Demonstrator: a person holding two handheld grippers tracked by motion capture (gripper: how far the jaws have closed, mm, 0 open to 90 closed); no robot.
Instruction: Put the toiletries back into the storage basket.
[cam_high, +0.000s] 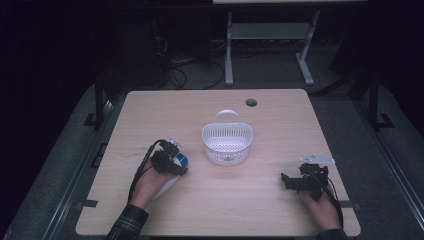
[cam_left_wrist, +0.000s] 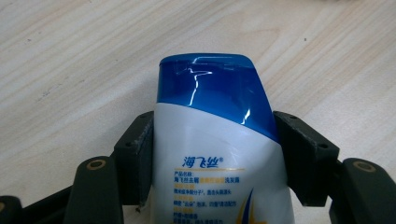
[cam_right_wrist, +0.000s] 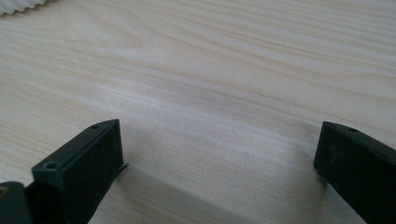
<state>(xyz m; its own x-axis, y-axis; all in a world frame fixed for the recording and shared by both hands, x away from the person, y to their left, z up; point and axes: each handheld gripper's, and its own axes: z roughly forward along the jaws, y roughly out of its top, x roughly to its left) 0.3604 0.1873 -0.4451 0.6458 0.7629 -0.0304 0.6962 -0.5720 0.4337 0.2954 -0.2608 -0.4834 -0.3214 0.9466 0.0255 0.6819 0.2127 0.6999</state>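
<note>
**Left gripper clamps the shampoo bottle beside the basket**

The left gripper (cam_high: 172, 162) sits low over the wooden table (cam_high: 250, 200), just left of the white basket (cam_high: 227, 142). Its two black jaws are closed against the sides of a white shampoo bottle (cam_left_wrist: 210, 154) with a blue cap (cam_left_wrist: 212, 86). In the left gripper view both pads press flat on the bottle's body just below the cap, one on each side, and the cap end sticks out past the jaw tips. The bottle lies on its side on the table, printed label facing up, its white body running back under the person's left hand (cam_high: 150, 182).

The basket stands upright near the middle of the table, handle raised at its far side, apart from the bottle and the gripper.

The right gripper (cam_high: 292, 181) rests near the table's right edge, well away from the basket. In the right gripper view its jaws stand wide apart with bare wood between them, and a bit of the basket's rim shows in the top left corner.
</note>
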